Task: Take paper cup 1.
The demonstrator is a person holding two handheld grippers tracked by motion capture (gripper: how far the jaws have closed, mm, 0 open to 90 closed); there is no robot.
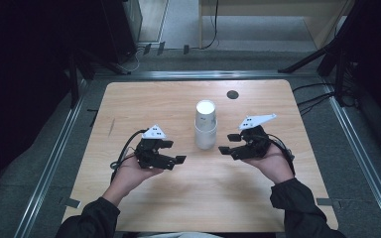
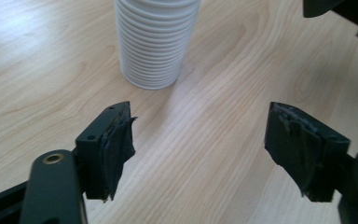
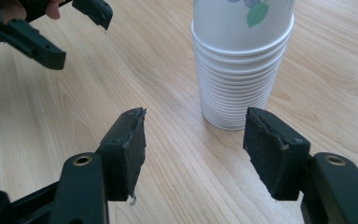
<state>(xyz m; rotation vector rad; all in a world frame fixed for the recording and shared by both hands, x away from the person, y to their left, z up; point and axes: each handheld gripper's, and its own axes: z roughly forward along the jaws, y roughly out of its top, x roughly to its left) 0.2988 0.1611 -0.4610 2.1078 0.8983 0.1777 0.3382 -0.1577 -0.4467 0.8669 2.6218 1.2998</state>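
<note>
A stack of white paper cups (image 1: 205, 125) stands upright near the middle of the wooden table (image 1: 129, 106). In the left gripper view the stack (image 2: 155, 42) rises just beyond the jaws, and in the right gripper view the stack (image 3: 240, 60) carries a leaf print on the top cup. My left gripper (image 1: 174, 151) is open to the stack's left, a short gap away, with nothing between its fingers. My right gripper (image 1: 228, 143) is open on the stack's right, also empty. From their own cameras, the left gripper (image 2: 199, 140) and the right gripper (image 3: 193, 144) both have their jaws spread wide over bare wood.
A small dark round hole (image 1: 232, 94) sits in the table near its far edge. Metal rails (image 1: 54, 158) run along the table's sides, with cables (image 1: 312, 99) on the floor at the right. Dark stands and furniture lie beyond the far edge.
</note>
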